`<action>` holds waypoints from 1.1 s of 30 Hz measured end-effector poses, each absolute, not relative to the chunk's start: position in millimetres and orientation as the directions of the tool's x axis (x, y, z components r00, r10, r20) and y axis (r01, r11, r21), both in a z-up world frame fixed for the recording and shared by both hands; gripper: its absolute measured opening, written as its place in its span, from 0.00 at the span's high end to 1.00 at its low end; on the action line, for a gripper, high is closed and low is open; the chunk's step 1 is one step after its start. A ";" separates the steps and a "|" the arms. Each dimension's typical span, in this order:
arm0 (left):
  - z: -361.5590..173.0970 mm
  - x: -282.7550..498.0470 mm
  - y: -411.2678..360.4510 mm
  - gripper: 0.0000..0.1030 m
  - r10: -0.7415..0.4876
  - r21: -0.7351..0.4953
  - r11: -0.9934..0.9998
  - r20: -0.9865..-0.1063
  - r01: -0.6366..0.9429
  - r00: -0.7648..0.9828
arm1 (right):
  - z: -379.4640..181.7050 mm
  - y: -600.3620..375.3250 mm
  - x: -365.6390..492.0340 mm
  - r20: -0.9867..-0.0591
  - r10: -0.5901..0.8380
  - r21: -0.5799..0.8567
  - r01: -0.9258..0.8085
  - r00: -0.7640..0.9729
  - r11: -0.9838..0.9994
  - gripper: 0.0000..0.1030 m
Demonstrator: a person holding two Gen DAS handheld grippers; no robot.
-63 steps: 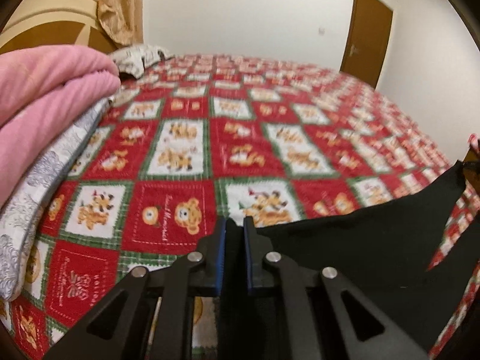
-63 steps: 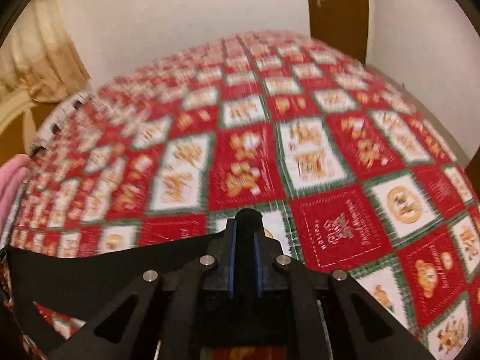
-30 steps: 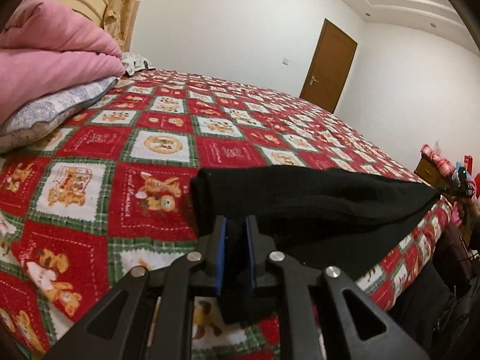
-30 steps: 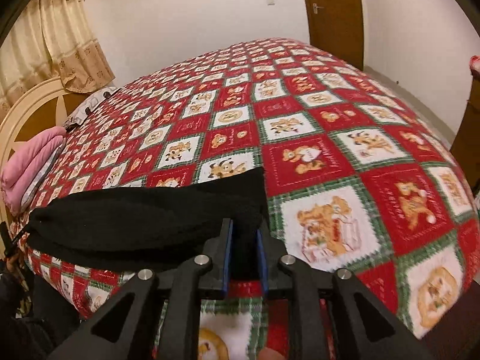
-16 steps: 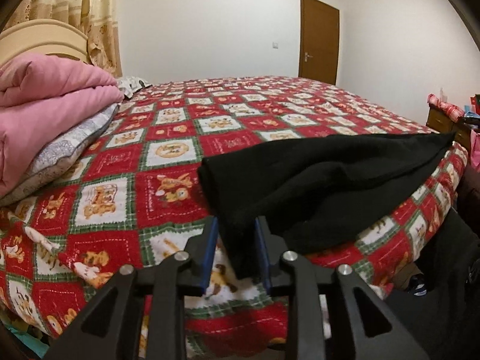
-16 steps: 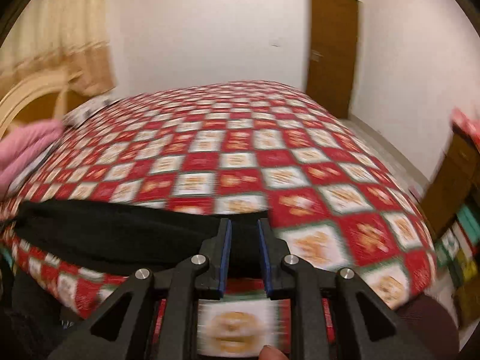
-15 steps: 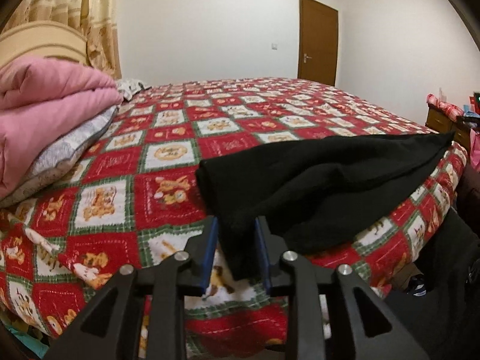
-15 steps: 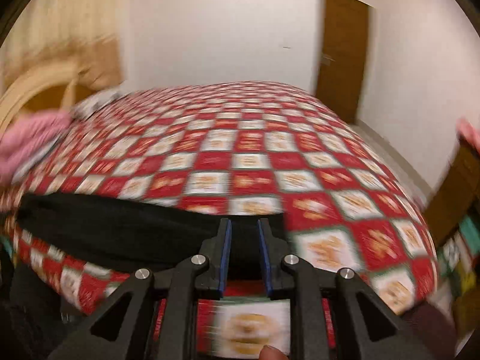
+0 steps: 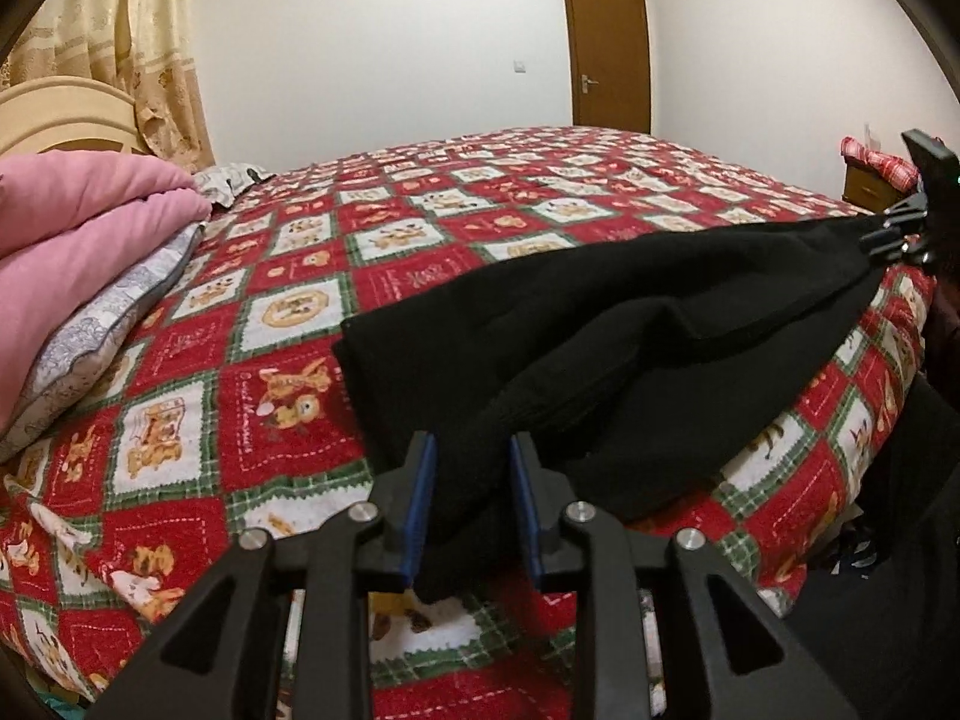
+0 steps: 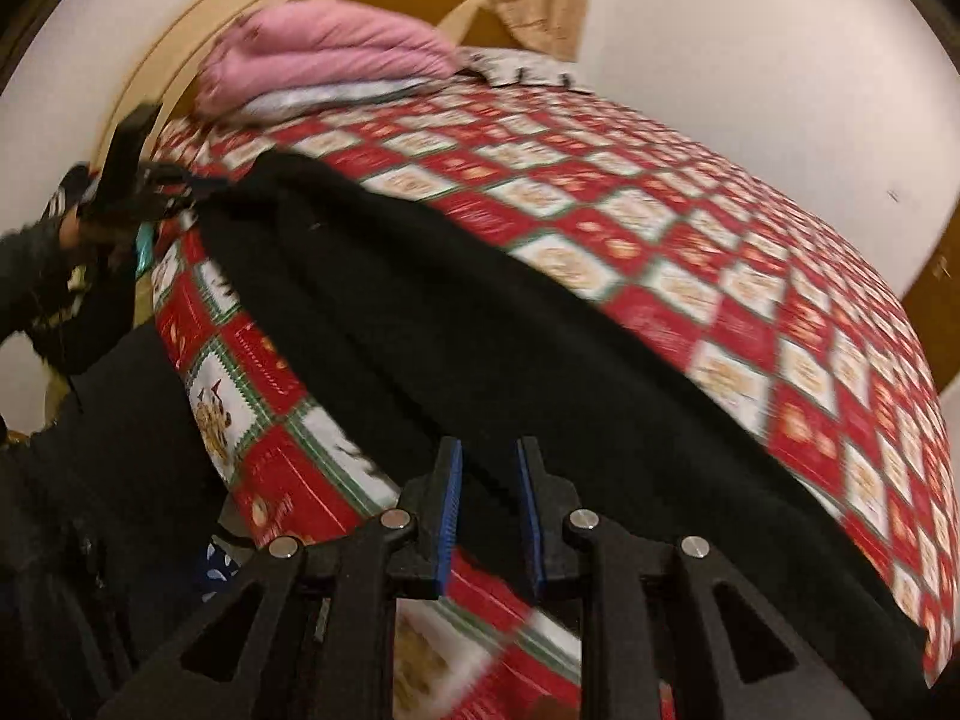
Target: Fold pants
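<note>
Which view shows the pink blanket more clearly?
The left wrist view: the pink blanket is sharp and large, lying on a grey patterned pillow. The right wrist view shows it blurred and distant by the headboard.

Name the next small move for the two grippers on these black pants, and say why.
Probably back both grippers away. The left gripper and right gripper have their jaws apart, with the black pants lying folded on the quilt.

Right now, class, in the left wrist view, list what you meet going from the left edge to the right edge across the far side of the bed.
Pink blanket → grey patterned pillow → red checked bedspread → black pants → right claw.
</note>
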State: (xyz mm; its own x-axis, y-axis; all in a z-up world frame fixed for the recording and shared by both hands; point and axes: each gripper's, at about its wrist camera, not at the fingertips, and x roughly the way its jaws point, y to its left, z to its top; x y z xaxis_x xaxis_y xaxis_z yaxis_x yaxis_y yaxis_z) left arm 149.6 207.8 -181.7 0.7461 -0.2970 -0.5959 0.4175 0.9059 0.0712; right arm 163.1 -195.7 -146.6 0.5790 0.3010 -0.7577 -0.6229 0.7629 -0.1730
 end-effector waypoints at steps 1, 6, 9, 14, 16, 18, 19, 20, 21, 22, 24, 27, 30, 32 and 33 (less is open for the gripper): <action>-181.7 149.6 207.4 0.73 -0.299 0.074 0.903 -0.598 0.423 0.744 | -153.6 -188.0 166.7 -0.762 0.292 -0.190 -0.630 0.579 0.753 0.81; -178.4 152.2 205.6 0.74 -0.303 0.093 0.889 -0.613 0.448 0.730 | -168.5 -168.0 176.3 -0.779 0.277 -0.223 -0.662 0.563 0.716 0.81; -177.0 154.7 204.1 0.77 -0.308 0.103 0.880 -0.621 0.465 0.721 | -172.6 -162.9 179.4 -0.783 0.256 -0.253 -0.666 0.567 0.702 0.81; -171.1 157.7 211.2 0.83 -0.338 0.072 0.877 -0.608 0.474 0.718 | -180.0 -161.1 189.7 -0.797 0.232 -0.249 -0.653 0.558 0.715 0.81; -170.6 159.2 213.3 0.83 -0.343 0.061 0.878 -0.608 0.474 0.715 | -179.4 -162.5 190.1 -0.794 0.247 -0.228 -0.650 0.555 0.725 0.81; -169.4 160.0 214.6 0.86 -0.350 0.053 0.877 -0.610 0.478 0.711 | -176.2 -162.2 186.9 -0.792 0.266 -0.213 -0.657 0.549 0.723 0.89; -168.6 159.8 215.2 0.87 -0.355 0.050 0.875 -0.610 0.481 0.708 | -173.4 -161.2 183.9 -0.789 0.273 -0.214 -0.662 0.551 0.718 0.92; -166.6 159.3 216.7 0.87 -0.356 0.047 0.877 -0.606 0.478 0.712 | -169.6 -160.4 180.3 -0.784 0.277 -0.219 -0.665 0.556 0.714 0.94; -163.6 158.3 219.0 0.87 -0.358 0.043 0.880 -0.596 0.474 0.719 | -165.9 -160.4 178.1 -0.780 0.286 -0.216 -0.668 0.557 0.712 0.94; -160.4 157.3 222.1 0.87 -0.362 0.036 0.882 -0.587 0.470 0.724 | -160.4 -161.1 174.7 -0.774 0.302 -0.206 -0.672 0.557 0.711 0.94; -156.9 155.4 225.6 0.88 -0.378 0.024 0.878 -0.577 0.477 0.724 | -151.7 -162.6 171.6 -0.766 0.320 -0.191 -0.673 0.558 0.715 0.96; -156.4 153.5 226.0 0.89 -0.389 0.021 0.871 -0.582 0.491 0.715 | -141.4 -164.3 166.0 -0.756 0.340 -0.176 -0.674 0.559 0.717 0.98; -155.4 150.2 226.9 0.90 -0.399 0.016 0.866 -0.580 0.500 0.710 | -134.9 -165.3 160.7 -0.748 0.354 -0.166 -0.675 0.561 0.718 0.99; -155.5 149.4 228.4 0.90 -0.402 0.009 0.867 -0.578 0.498 0.710 | -135.8 -163.7 158.8 -0.746 0.343 -0.188 -0.675 0.571 0.714 0.99; -157.1 150.1 228.9 0.90 -0.398 0.007 0.870 -0.581 0.493 0.710 | -137.7 -163.2 160.0 -0.748 0.333 -0.199 -0.673 0.574 0.712 0.98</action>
